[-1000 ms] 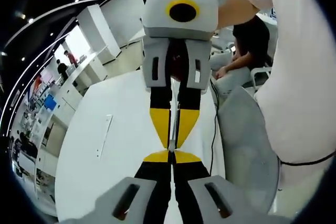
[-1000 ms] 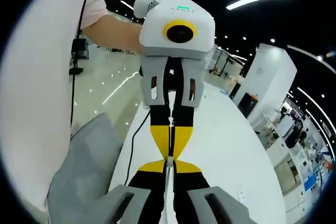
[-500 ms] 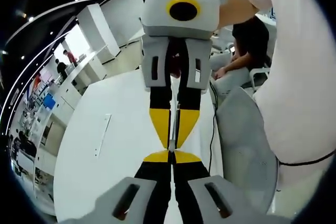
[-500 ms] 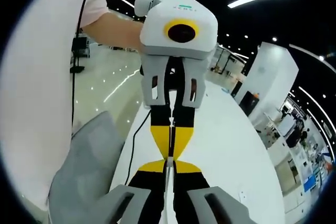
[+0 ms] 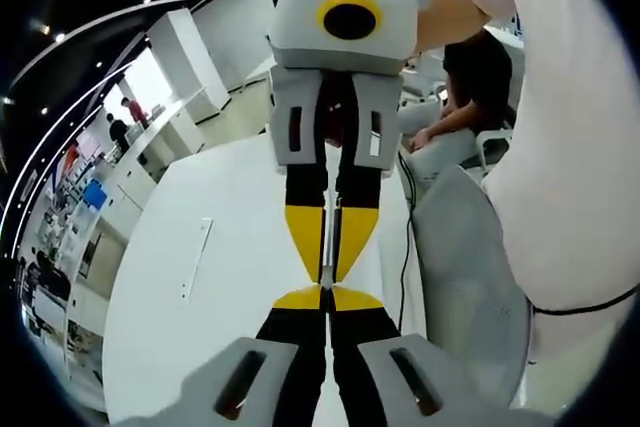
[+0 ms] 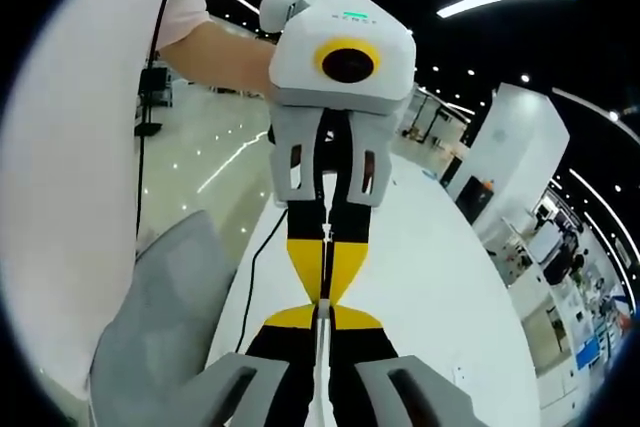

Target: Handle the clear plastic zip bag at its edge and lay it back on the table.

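Observation:
My two grippers meet tip to tip above the white table [image 5: 230, 247]. In the left gripper view my left gripper [image 5: 327, 297] rises from the bottom with its yellow-tipped jaws shut. My right gripper [image 5: 328, 273] comes down from the top, also shut. The clear plastic zip bag [image 5: 336, 232] shows edge-on as a thin pale strip pinched between the jaws. The right gripper view mirrors this: my right gripper [image 6: 322, 317] is at the bottom, my left gripper [image 6: 323, 292] is above, and the bag's edge [image 6: 322, 247] runs between them. Most of the bag is too thin to make out.
A grey chair [image 5: 470, 287] [image 6: 160, 327] stands by the table's edge, with a black cable [image 5: 408, 247] beside it. A flat pale strip [image 5: 197, 259] lies on the table. The person holding the grippers wears a white shirt [image 5: 570, 147]. Another person [image 5: 470, 77] sits further back.

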